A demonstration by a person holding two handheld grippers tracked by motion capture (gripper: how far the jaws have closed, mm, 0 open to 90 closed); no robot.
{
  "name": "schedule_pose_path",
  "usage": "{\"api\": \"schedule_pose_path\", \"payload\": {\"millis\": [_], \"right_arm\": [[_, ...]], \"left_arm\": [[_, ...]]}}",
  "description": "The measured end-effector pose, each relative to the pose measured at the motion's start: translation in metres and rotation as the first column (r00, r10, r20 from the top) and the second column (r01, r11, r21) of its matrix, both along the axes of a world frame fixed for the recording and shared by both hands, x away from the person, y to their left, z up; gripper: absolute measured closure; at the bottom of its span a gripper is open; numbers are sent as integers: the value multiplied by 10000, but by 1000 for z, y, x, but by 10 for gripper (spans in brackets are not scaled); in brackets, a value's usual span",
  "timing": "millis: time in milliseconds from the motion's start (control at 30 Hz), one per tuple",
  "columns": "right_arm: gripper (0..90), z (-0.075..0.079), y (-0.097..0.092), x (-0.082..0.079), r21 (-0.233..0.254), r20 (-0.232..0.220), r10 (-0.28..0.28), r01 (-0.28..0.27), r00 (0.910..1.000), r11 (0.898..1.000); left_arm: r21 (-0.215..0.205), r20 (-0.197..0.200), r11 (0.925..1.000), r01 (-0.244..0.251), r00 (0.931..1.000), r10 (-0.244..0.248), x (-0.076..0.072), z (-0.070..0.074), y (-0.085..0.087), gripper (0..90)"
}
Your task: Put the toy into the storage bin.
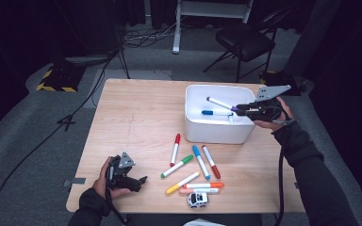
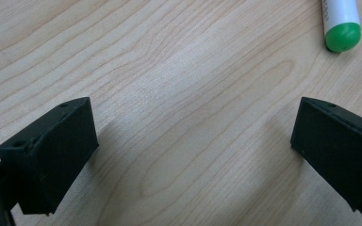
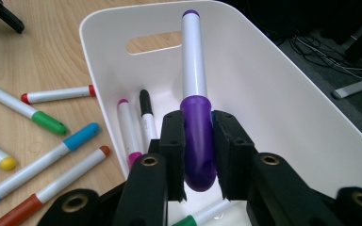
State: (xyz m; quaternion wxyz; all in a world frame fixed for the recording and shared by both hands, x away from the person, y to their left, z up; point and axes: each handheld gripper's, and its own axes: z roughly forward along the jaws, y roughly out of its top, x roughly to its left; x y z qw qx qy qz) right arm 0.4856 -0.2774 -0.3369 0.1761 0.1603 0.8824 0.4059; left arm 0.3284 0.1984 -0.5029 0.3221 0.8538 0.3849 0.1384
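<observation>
Purple marker (image 3: 195, 94) is the thing in hand now — the right gripper (image 3: 198, 155) pinches it by the purple cap, pads pressed on both sides, and the white barrel sticks out forward over the inside of the white bin (image 3: 283, 94). In the high view the same marker (image 1: 221, 103) hangs above the bin (image 1: 214, 132), not yet lying in it. I judge the work is sorting markers from the counter (image 1: 136, 113) into the bin, so the marker is held by 1 end and pointed inward to let it drop clear of the wall.

Already in the bin: a blue marker (image 1: 215, 112) seen from above, and in the right gripper view a pink marker (image 3: 128, 129) and a black marker (image 3: 146, 113) leaning at the wall, approx. side by side. On the counter 7 markers wait in a loose group, e.g. a green-capped marker (image 1: 177, 166), with a small toy car (image 1: 198, 199) just beside them.

The left gripper (image 2: 193, 155) rests low over bare wood at the near left corner — jaws spread wide, nothing between them. A green marker end (image 2: 342, 36) lies near, not touching.
</observation>
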Motion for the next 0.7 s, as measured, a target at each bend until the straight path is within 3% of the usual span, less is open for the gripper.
{"api": "schedule_pose_path", "payload": {"millis": [400,700], "right_arm": [[754,-11,10,18,-966,-582,-137,80,9982,9953],[754,-16,1,22,-1516,-848,-347,215,9958,9882]], "left_arm": [[1,0,10000,0,10000,0,0,0,0,12],[-1,1,10000,-3,10000,3,0,0,0,12]]}}
